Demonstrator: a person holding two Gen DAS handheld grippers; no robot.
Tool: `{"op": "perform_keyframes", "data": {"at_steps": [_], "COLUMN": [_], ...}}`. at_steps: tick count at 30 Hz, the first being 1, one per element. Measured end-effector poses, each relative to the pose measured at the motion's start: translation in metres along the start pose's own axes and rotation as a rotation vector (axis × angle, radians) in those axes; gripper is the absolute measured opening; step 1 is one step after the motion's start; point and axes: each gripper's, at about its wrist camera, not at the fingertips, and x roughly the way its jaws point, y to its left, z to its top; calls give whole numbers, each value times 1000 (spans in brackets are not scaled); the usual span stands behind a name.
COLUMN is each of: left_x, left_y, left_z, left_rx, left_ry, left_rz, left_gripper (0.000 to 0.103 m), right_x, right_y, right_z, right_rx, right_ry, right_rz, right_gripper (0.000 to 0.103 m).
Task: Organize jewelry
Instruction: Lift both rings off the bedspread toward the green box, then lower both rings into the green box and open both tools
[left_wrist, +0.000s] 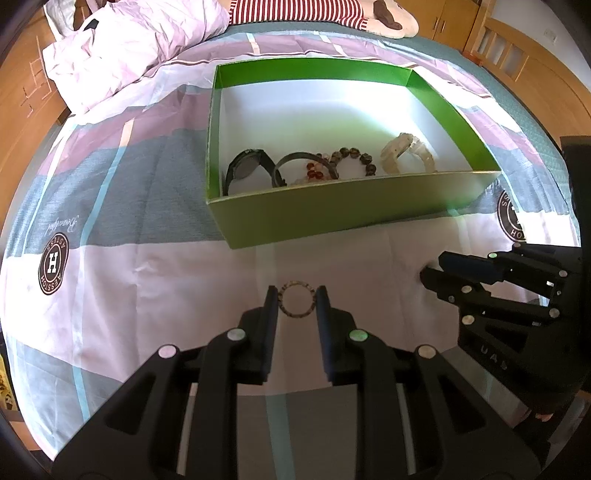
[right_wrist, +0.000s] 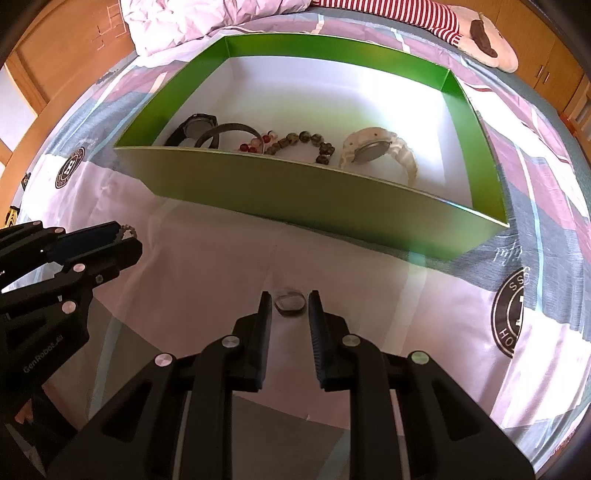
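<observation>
A green box with a white floor sits on the bed; it also shows in the right wrist view. Inside lie a black watch, a dark bangle, red beads, a brown bead bracelet and a cream watch. My left gripper is shut on a thin patterned ring bracelet, the jaws touching its sides. My right gripper straddles a small clear ring on the sheet, with small gaps beside it. Each gripper shows in the other's view, the right and the left.
The bed has a pink, grey and white checked sheet with round logos. A crumpled duvet and a striped plush toy lie at the far side. Wooden furniture stands around the bed.
</observation>
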Motion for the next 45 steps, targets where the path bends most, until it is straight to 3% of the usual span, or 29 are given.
{"op": "perform_keyframes", "data": {"at_steps": [10,18,22,26,32,33,39,45], "left_x": [-14,-42,-38,-21,-19,-20,-20,-30], "left_y": [-5,-13,-7,8,18,18,17,14], "left_z": [7,16,17,17,16,16,17,21], "left_rx": [28,79,58,-16,-58,-57,-57,-49], "left_ry": [-99,-242,-214,-127,-111,-112,-114,-157], "left_rz": [6,52,41,23,-8,-9,-9,3], "left_gripper": [21,21,21,21,21,21,21,21], "right_x": [-26,-55,-40,3,28,29,21,-26], "right_y": [-9,-13,-7,4,9,10,14,-4], "right_z": [7,15,12,6,9,8,6,17], "right_rx": [22,20,-26,-68,-68,-75,-90,-17], "right_ry": [-90,-213,-133,-29,21,21,24,-116], "right_rz": [35,52,35,-56,-45,-48,-30,21], "right_gripper": [20,20,20,33,31,22,20,20]}}
